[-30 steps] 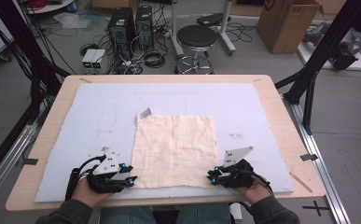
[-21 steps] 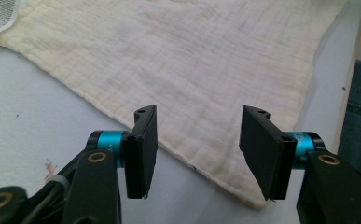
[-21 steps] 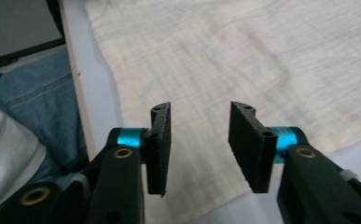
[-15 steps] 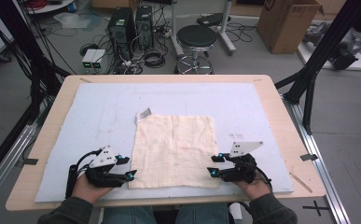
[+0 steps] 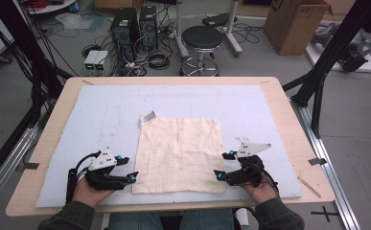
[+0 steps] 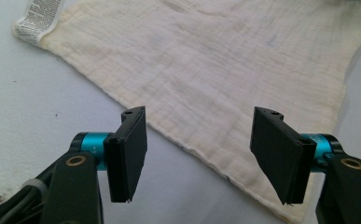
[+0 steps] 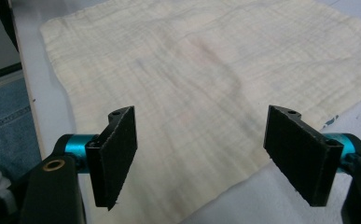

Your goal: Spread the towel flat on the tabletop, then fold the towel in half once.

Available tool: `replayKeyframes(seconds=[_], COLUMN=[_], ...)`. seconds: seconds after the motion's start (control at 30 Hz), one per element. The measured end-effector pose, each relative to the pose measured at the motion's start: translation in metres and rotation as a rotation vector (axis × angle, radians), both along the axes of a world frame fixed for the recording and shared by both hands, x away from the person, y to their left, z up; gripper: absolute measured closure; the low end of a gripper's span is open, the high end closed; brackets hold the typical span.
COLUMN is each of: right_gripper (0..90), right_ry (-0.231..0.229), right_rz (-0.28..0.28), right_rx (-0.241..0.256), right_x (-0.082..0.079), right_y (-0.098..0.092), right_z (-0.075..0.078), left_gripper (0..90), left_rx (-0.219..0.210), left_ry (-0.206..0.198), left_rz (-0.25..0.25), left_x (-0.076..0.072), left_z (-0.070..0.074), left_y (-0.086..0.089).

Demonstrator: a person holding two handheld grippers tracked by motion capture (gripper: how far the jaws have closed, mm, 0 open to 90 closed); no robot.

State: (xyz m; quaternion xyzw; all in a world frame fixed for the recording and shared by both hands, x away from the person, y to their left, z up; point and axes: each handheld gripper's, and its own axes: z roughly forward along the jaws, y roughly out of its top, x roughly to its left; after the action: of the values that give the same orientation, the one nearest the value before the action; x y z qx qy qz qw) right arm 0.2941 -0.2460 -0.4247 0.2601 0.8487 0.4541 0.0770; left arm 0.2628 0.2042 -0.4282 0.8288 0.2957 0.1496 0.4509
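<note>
I have a cream muslin cloth [image 5: 180, 153] lying flat and spread out on the pale blue mat [image 5: 101, 115] that covers the desk [image 5: 279, 100]. The cloth sits near the middle of the desk's near half, its near edge close to the mat's near edge, and a white care label [image 5: 147, 118] sticks out at its far left corner.

My left gripper [image 5: 129, 168] rests low at the cloth's near left corner, just beside its left edge. In the left gripper view [image 6: 199, 156] the jaws stand wide apart and hold nothing; the cloth's hem runs slantwise between them, with bare mat under the left jaw and cloth under the right one.

My right gripper [image 5: 222, 166] sits at the cloth's near right corner, its tips over the right edge. In the right gripper view [image 7: 201, 156] the jaws are also wide and empty, with cloth spread below and beyond them and the mat showing under the right jaw. The desk's near edge and a bit of blue denim lie to that view's left.
</note>
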Motion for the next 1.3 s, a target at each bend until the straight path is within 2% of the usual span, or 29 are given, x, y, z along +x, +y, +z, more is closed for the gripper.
replayKeyframes(seconds=[0.37, 0.43, 0.9, 1.3], right_gripper=[19.0, 19.0, 19.5, 19.7], right_ry=[-0.026, -0.018, -0.011, -0.011], right_rz=[-0.039, -0.045, -0.017, -0.021], right_rx=[0.004, 0.006, -0.01, -0.016], right_x=[0.0029, 0.0029, 0.0033, 0.0031], right_y=[-0.0018, -0.002, 0.001, 0.002], right_z=[0.0007, 0.001, -0.0019, -0.002], left_gripper=[36.4, 36.5, 36.6, 36.5], left_rx=[-0.002, -0.002, -0.011, -0.009], left_ry=[-0.017, -0.015, -0.013, -0.018], left_rz=[0.018, 0.02, 0.016, 0.013], left_x=[0.0006, 0.0006, 0.0022, 0.0022], left_z=[0.0021, 0.0022, 0.0035, 0.0043], left_y=[0.003, 0.0031, 0.0047, 0.0053])
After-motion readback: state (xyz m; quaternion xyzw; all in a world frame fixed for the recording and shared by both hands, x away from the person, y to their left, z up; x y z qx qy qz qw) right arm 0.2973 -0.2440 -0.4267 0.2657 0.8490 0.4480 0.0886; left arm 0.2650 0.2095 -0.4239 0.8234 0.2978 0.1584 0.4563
